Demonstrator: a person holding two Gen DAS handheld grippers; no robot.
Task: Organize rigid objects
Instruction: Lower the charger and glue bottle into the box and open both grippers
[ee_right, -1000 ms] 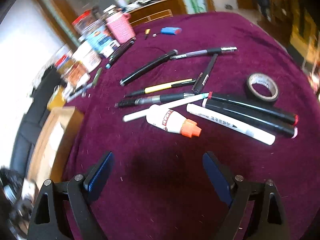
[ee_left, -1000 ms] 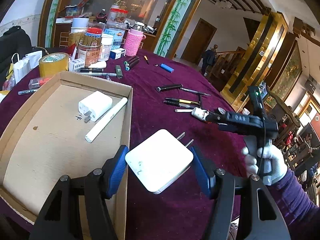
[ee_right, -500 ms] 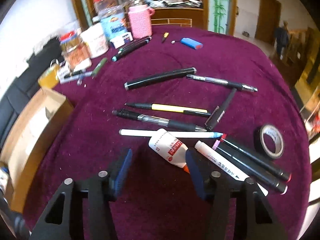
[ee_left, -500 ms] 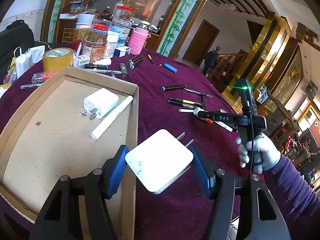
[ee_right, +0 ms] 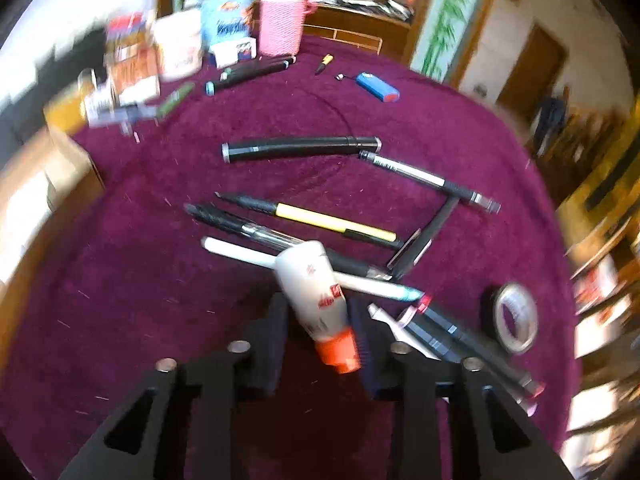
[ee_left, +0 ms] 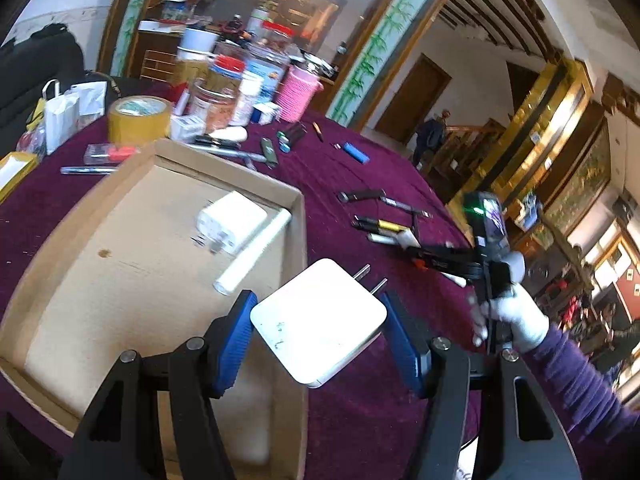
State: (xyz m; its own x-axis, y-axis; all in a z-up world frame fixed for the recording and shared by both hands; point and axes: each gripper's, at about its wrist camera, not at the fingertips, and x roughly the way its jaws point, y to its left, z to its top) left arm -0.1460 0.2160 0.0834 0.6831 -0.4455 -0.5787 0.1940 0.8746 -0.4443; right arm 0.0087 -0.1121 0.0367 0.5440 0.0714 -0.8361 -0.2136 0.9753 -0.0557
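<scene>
While left claw (ee_left: 316,334) clamps white charger (ee_left: 320,320), right claw (ee_right: 316,334) closing around glue bottle (ee_right: 314,290); red label unreadable

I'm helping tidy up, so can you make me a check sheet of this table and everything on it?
Surface: round table under a purple velvet cloth.
Job's things: open brown cardboard box holding a small white plug adapter and a white marker; loose pens on the cloth.
Clutter: yellow tape roll, pink knitted cup, jars, black tape roll.
Grippers: left gripper clamps a square white charger near the box's edge; right gripper has just been closing around a white glue bottle with an orange cap.
Cables: nothing seen.
Surroundings: wooden doors, a person far off.
</scene>
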